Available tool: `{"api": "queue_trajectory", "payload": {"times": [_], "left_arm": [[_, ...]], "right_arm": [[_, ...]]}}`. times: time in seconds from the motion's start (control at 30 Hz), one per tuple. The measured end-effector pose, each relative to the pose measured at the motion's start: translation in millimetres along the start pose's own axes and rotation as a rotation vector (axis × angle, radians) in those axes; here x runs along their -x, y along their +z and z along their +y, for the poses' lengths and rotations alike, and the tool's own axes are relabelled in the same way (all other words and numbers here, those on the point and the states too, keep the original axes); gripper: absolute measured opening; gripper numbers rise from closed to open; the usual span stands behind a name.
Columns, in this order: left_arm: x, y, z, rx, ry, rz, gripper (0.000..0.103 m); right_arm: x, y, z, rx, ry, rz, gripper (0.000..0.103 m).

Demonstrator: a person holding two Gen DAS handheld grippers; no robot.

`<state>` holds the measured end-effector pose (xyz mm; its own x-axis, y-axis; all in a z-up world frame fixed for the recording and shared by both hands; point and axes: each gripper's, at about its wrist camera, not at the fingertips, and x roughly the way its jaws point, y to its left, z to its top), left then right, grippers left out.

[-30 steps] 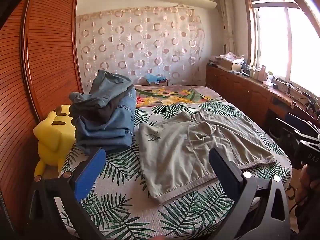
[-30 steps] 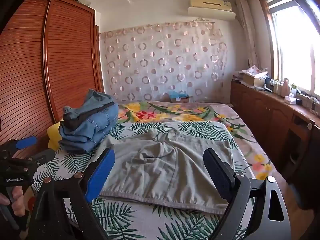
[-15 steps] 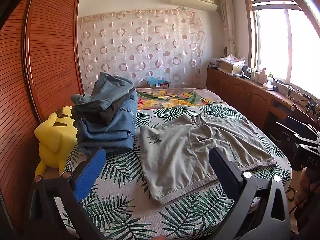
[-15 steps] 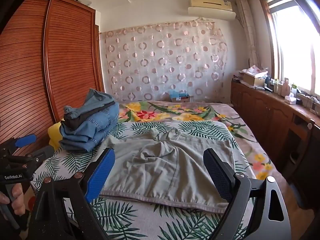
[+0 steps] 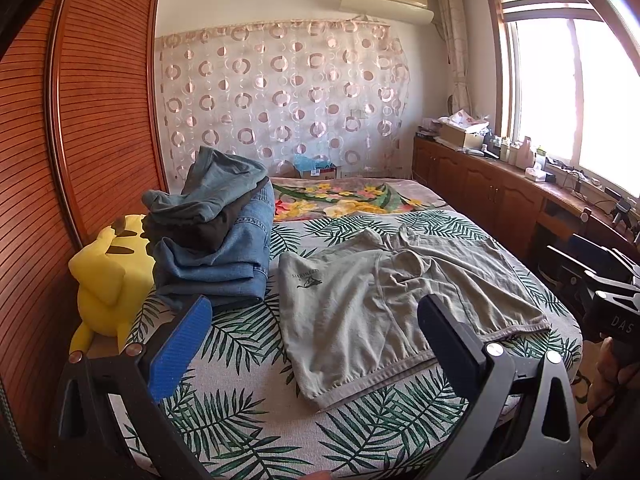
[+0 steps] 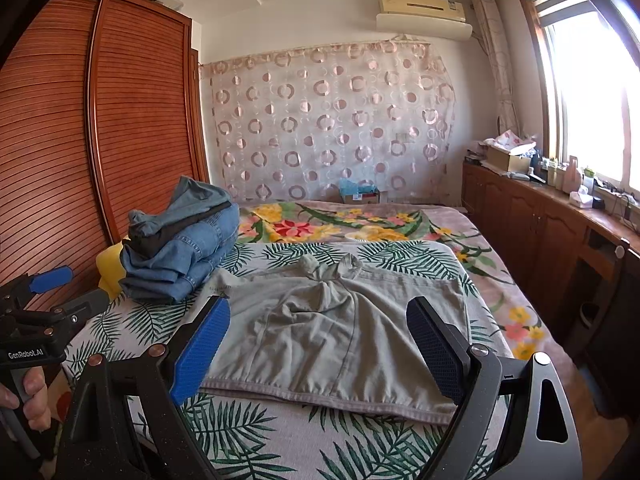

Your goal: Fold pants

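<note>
Grey-green pants (image 5: 384,312) lie spread and partly folded on the leaf-print bed cover (image 5: 240,412), with the waistband edge toward me; they also show in the right wrist view (image 6: 340,336). My left gripper (image 5: 312,340) is open and empty, held above the bed's near edge in front of the pants. My right gripper (image 6: 320,344) is open and empty, facing the pants from the near side. The left gripper also appears at the left edge of the right wrist view (image 6: 44,300).
A stack of folded jeans (image 5: 216,240) sits on the bed's left side, next to a yellow plush toy (image 5: 108,276). A wooden wardrobe (image 5: 80,140) lines the left wall. A wooden cabinet (image 5: 500,196) with clutter runs under the window on the right.
Both views have tilted up slightly and pulled a little away from the bed. The pants have not moved. Both grippers stay open.
</note>
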<state>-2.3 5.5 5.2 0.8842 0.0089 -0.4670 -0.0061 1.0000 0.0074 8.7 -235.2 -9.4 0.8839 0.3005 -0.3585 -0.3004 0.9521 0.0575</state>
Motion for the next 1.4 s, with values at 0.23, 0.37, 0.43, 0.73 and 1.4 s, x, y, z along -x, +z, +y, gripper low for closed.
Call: {"api": "queue_trajectory", "payload": {"times": [0.23, 0.37, 0.43, 0.73, 1.4], "left_arm": [[-0.2, -0.7, -0.1, 0.000, 0.000, -0.001, 0.103], [0.5, -0.2, 0.2, 0.000, 0.000, -0.001, 0.103], [0.7, -0.5, -0.1, 0.000, -0.001, -0.003, 0.103], [1.7, -0.3, -0.4, -0.001, 0.000, -0.004, 0.103], [3.5, 0.0, -1.2, -0.002, 0.001, -0.008, 0.103]], "right_arm": [[0.7, -0.6, 0.1, -0.001, 0.001, -0.001, 0.091], [0.5, 0.0, 0.3, -0.001, 0.000, 0.000, 0.091], [0.6, 0.0, 0.3, -0.001, 0.001, 0.000, 0.091], [2.1, -1.4, 1.9, -0.001, -0.002, -0.002, 0.091], [1.2, -0.9, 3.5, -0.004, -0.003, -0.002, 0.091]]}}
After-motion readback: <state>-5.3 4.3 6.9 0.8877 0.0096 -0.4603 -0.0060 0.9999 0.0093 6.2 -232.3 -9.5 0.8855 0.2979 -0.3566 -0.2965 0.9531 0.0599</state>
